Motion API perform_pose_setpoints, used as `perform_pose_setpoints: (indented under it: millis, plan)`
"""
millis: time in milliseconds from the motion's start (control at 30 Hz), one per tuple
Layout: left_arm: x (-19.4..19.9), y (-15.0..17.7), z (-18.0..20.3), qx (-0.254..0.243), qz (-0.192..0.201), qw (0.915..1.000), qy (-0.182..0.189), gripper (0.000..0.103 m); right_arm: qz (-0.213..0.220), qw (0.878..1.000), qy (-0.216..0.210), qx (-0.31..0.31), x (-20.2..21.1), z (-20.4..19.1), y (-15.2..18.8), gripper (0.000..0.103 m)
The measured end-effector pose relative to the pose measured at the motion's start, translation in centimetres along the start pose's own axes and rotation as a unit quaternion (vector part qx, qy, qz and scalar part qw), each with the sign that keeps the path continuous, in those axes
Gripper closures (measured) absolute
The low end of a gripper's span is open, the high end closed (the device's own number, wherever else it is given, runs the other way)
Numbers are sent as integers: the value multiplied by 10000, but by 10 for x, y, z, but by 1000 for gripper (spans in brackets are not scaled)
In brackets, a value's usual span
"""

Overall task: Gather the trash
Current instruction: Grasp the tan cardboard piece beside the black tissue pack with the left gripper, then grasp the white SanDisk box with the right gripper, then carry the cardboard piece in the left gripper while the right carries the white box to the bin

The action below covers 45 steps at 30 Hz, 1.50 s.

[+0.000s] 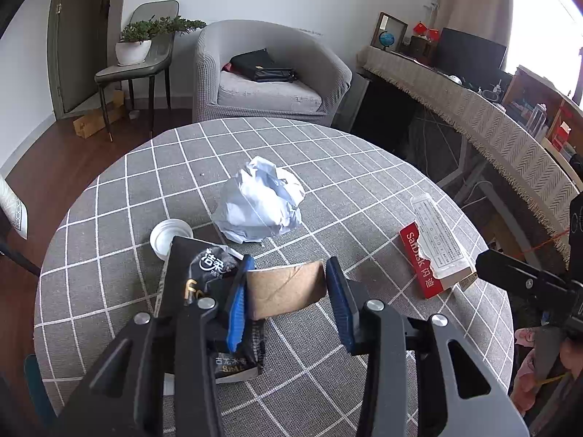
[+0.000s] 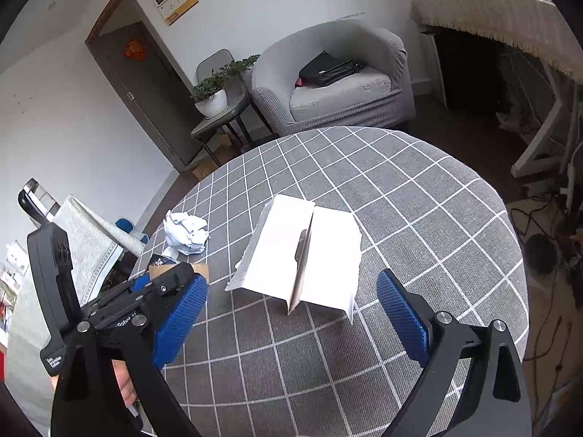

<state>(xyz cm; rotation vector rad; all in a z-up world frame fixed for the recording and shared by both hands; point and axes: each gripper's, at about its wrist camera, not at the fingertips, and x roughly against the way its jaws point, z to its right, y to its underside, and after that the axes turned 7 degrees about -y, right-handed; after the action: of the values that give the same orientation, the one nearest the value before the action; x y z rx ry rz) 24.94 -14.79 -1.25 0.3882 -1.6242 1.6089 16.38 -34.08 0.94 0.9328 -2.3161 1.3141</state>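
My left gripper (image 1: 290, 276) is shut on a brown cardboard piece (image 1: 286, 291), with a blue pad pressed on each side of it. A black tissue packet (image 1: 198, 273) lies under its left finger, next to a white lid (image 1: 169, 236). Crumpled white paper (image 1: 260, 202) sits mid-table. A torn red and white SanDisk pack (image 1: 433, 258) lies to the right. My right gripper (image 2: 291, 278) stands wide open just short of that pack (image 2: 309, 255), whose white side faces it. Neither pad touches the pack.
The round table (image 1: 328, 153) has a grey checked cloth. Beyond it stand a grey armchair (image 1: 269, 73) with a black bag and a chair with a potted plant (image 1: 133, 49). A cloth-covered desk (image 1: 473, 109) runs along the right. A hand (image 2: 124, 382) holds the left gripper.
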Motion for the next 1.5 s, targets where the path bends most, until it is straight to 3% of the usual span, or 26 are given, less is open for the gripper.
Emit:
perform_pose_setpoints:
  millis: [333, 800, 933, 1100, 1500]
  plan:
    - [12, 1, 5, -146, 144, 9998, 54, 67, 25, 9994, 90, -327, -22, 7, -16, 7]
    - [36, 7, -2, -265, 329, 9989, 206, 69, -406, 9979, 504, -72, -44, 1, -16, 7]
    - [45, 8, -8, -275, 394, 9986, 206, 69, -461, 9976, 509, -74, -46, -1, -15, 26]
    - [58, 7, -21, -190, 517, 9983, 209, 69, -471, 9965, 679, 96, -49, -8, -14, 41]
    - [88, 10, -61, 91, 694, 9975, -19, 69, -365, 9981, 400, 299, -49, -44, -18, 42]
